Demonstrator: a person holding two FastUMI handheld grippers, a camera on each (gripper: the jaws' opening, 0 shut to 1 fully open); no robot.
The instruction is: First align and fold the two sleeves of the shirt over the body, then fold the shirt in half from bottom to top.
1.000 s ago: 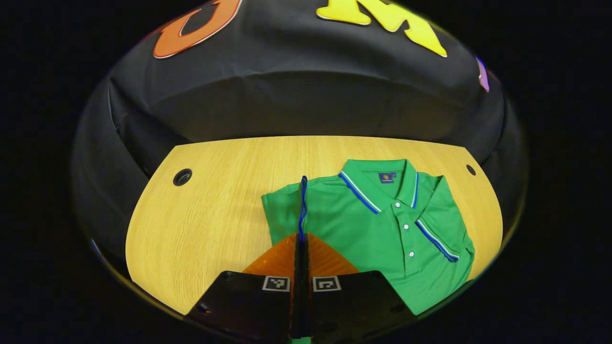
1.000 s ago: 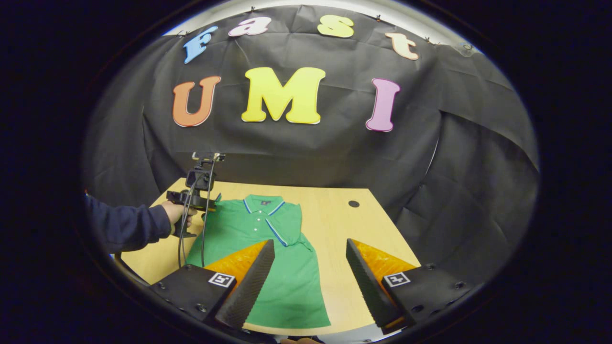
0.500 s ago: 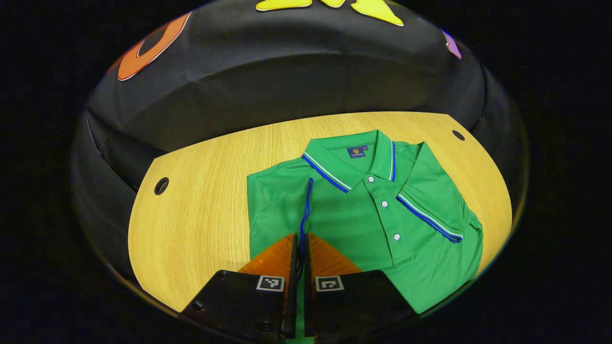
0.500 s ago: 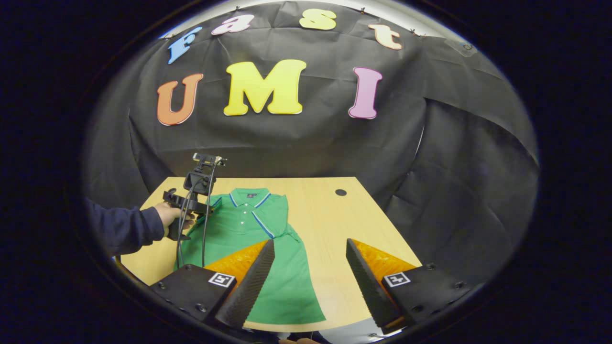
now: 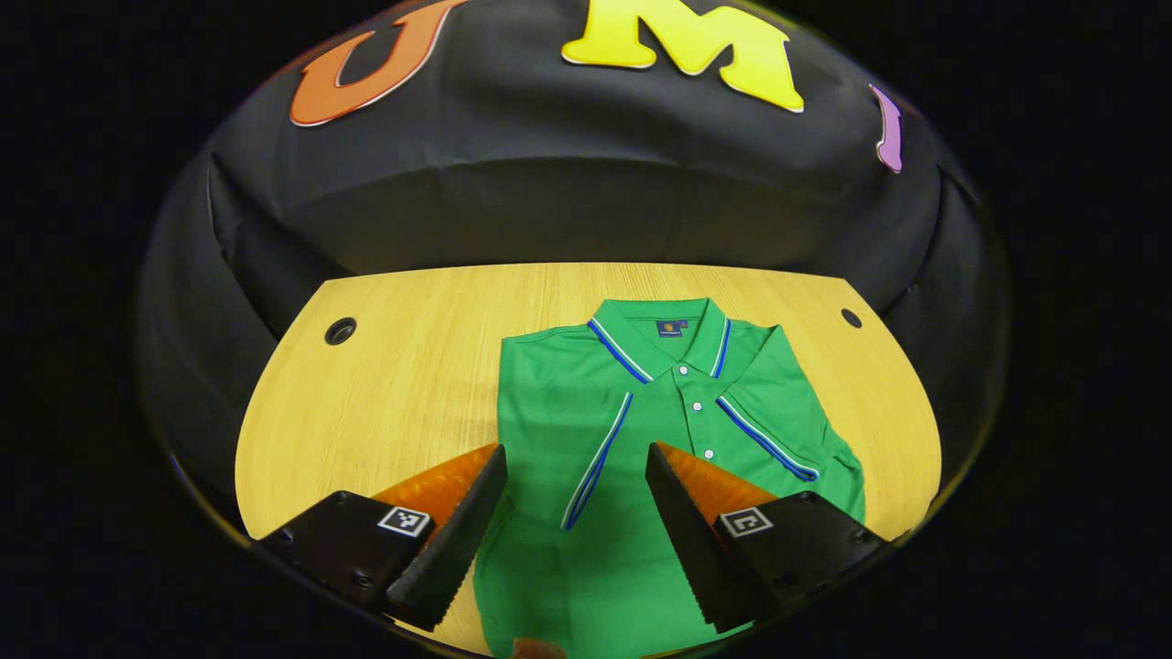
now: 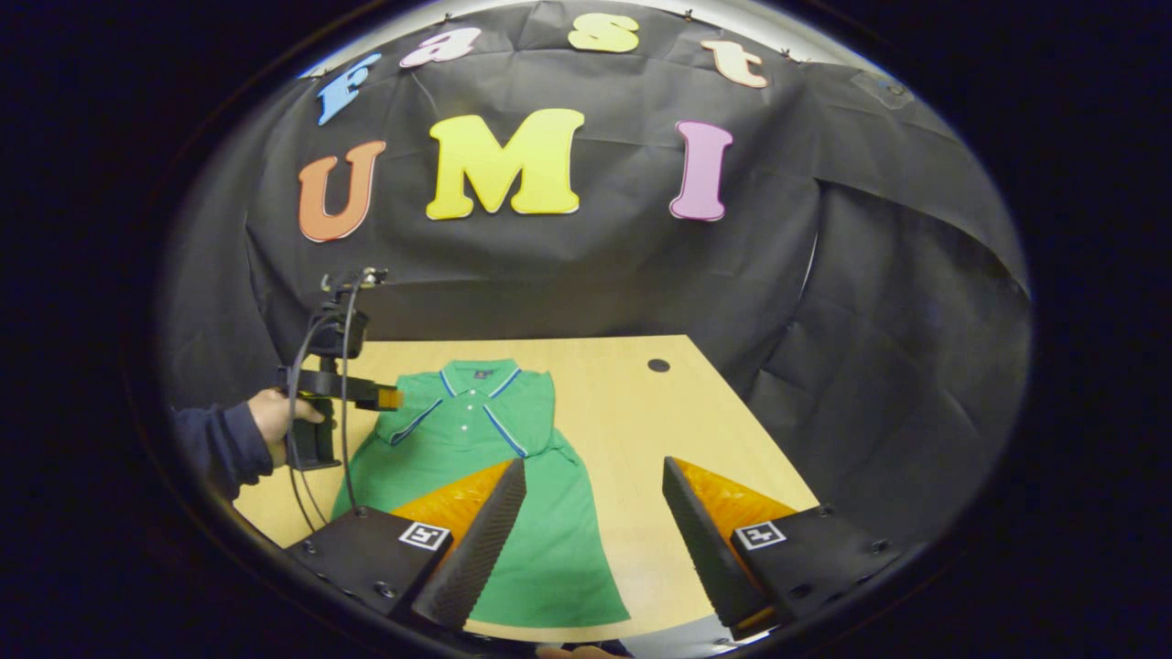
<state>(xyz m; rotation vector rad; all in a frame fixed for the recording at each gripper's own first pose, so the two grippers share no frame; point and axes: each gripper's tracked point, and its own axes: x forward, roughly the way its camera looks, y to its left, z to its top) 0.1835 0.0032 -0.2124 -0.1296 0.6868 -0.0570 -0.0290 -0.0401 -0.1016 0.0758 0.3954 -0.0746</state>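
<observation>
The green shirt (image 5: 678, 430) lies flat on the worktop (image 5: 403, 384), both sleeves folded over the body. Left gripper (image 5: 572, 522) and right gripper (image 6: 593, 531) hang above it, fingers spread, holding nothing. Remaining step, by judgement: grasp the bottom hem and fold it toward the collar.

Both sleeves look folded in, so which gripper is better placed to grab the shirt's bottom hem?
Probably right: the right hand-held gripper hangs open above the shirt near its hem, while the left hand-held gripper is by the chest.
</observation>
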